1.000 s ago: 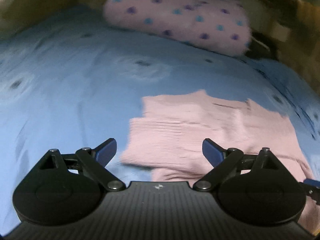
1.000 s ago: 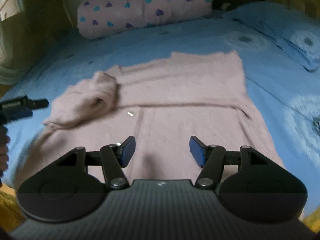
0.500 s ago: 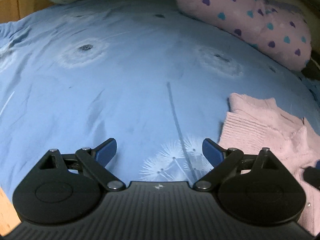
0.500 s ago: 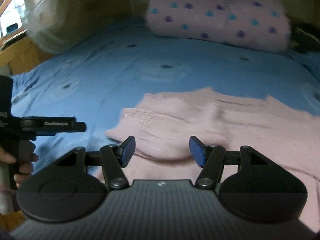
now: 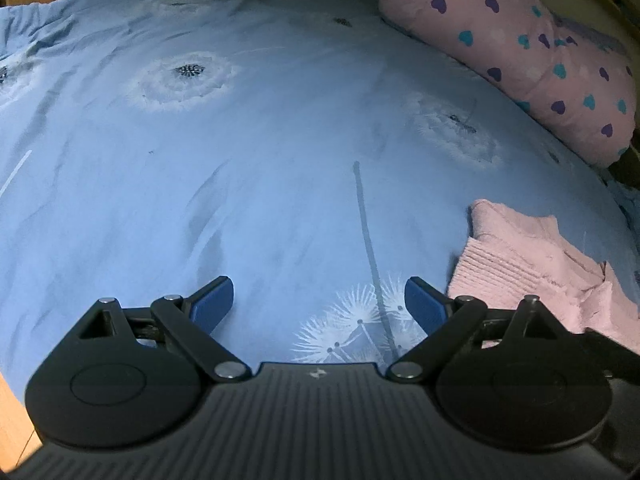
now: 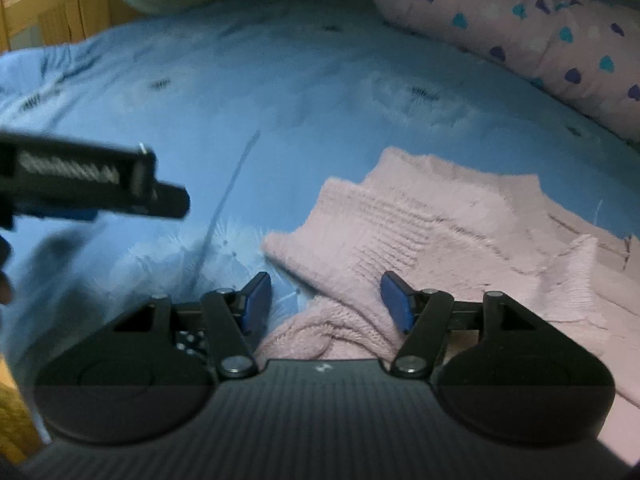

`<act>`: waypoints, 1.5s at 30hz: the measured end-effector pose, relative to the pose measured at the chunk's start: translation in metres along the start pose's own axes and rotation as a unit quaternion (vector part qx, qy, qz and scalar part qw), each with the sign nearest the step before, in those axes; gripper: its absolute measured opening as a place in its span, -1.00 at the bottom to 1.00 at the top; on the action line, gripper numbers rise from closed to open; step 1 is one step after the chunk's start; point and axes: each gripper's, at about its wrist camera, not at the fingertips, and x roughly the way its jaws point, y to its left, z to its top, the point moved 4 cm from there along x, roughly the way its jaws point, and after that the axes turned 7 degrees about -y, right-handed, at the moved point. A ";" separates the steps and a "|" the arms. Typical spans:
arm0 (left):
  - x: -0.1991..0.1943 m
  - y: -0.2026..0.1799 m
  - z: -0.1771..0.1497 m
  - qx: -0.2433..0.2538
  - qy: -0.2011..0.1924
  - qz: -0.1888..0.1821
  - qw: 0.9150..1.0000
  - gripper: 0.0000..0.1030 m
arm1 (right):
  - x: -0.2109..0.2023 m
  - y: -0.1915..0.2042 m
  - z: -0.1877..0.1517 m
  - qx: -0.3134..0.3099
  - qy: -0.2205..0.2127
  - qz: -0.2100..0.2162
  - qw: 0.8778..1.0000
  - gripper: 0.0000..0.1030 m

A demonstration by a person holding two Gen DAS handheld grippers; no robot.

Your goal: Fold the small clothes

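Lying on blue bedsheet (image 5: 280, 160), pink sweater (image 6: 460, 232); L gripper (image 5: 319, 300) & R gripper (image 6: 325, 300) both wide apart, nothing held.

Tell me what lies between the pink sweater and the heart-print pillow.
Only bare blue dandelion-print bedsheet. In the right wrist view the pink sweater and the heart-print pillow lie apart, nothing resting on the stretch between.

Blue dandelion-print bedspread (image 5: 280, 168) (dimly lit), wooden wall (image 6: 60, 20).

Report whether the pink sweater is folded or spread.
Partly folded: the pink sweater has its ribbed cuff and sleeve laid over the body, with uneven layers showing.
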 end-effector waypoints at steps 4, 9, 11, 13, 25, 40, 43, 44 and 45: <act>0.000 -0.007 -0.001 0.008 0.000 -0.004 1.000 0.84 | 0.004 -0.015 0.002 0.045 0.003 0.008 0.999 -0.20; 0.003 -0.017 -0.005 0.024 0.003 -0.001 1.000 0.84 | -0.015 -0.041 0.009 0.107 -0.020 0.009 0.994 -0.72; 0.006 -0.019 -0.007 0.030 0.009 -0.004 1.000 0.84 | -0.030 -0.049 0.017 0.107 -0.049 -0.005 0.993 -0.74; 0.007 -0.022 -0.009 0.035 0.012 -0.006 0.999 0.84 | -0.048 -0.061 0.027 0.112 -0.075 -0.019 0.991 -0.74; -0.002 -0.045 -0.003 0.040 -0.025 -0.039 0.998 0.84 | -0.143 -0.162 0.043 0.172 -0.179 -0.106 0.963 -0.75; -0.005 -0.059 -0.002 0.060 -0.047 -0.042 0.996 0.84 | -0.169 -0.268 -0.088 0.250 -0.126 -0.220 0.934 -0.75; -0.004 -0.063 -0.004 0.067 -0.049 -0.040 0.996 0.84 | -0.159 -0.276 -0.114 0.274 -0.090 -0.226 0.930 -0.74; -0.005 -0.066 -0.005 0.070 -0.051 -0.040 0.995 0.84 | -0.155 -0.279 -0.120 0.280 -0.077 -0.226 0.930 -0.74; -0.005 -0.068 -0.005 0.072 -0.053 -0.042 0.995 0.84 | -0.152 -0.282 -0.127 0.288 -0.064 -0.225 0.929 -0.71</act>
